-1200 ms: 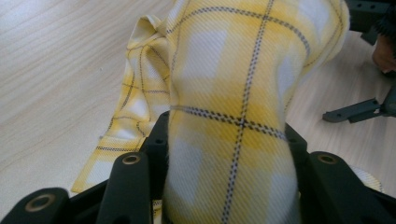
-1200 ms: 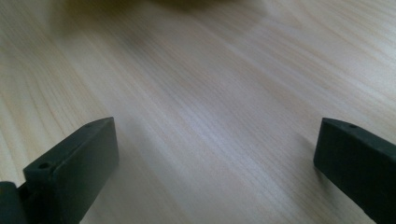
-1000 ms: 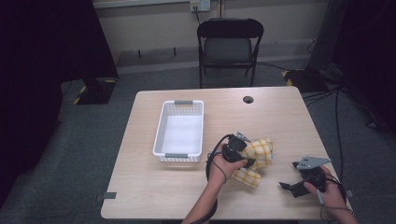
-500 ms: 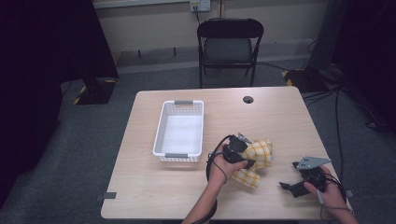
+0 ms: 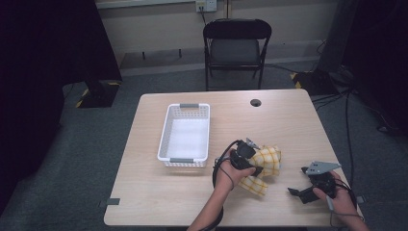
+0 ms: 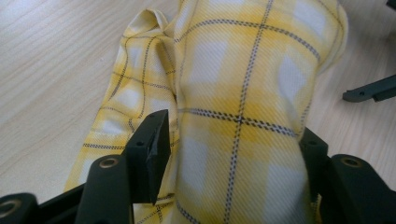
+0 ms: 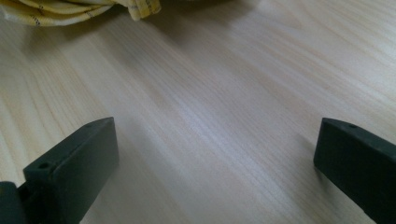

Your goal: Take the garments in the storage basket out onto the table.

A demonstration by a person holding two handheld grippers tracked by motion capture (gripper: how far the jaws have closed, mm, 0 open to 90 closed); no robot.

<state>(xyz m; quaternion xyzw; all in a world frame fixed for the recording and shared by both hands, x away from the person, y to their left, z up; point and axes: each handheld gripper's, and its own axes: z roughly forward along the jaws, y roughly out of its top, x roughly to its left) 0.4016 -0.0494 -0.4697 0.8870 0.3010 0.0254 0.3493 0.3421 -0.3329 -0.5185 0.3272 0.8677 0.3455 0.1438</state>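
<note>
While left gripper (image 6: 233,154) fingers (image 6: 152,149) part — yellow checked cloth (image 6: 243,93) loosely between, pads barely clear.

In the high view, the left gripper (image 5: 251,155) sits on a yellow checked cloth (image 5: 266,161) and covers part of it, and the hand (image 5: 231,169) hides the gripper's body, so its jaw tips cannot be made out there. In the left gripper view, the cloth (image 6: 243,93) runs off the top and bottom edges, and a fold of it hides the inner face of one jaw. In the right gripper view, the cloth (image 7: 70,9) is cut off by the top edge. The person's forearms leave the high view at the bottom edge. A small dark round thing (image 5: 255,102) on the table (image 5: 159,202) is too small to identify.
</note>
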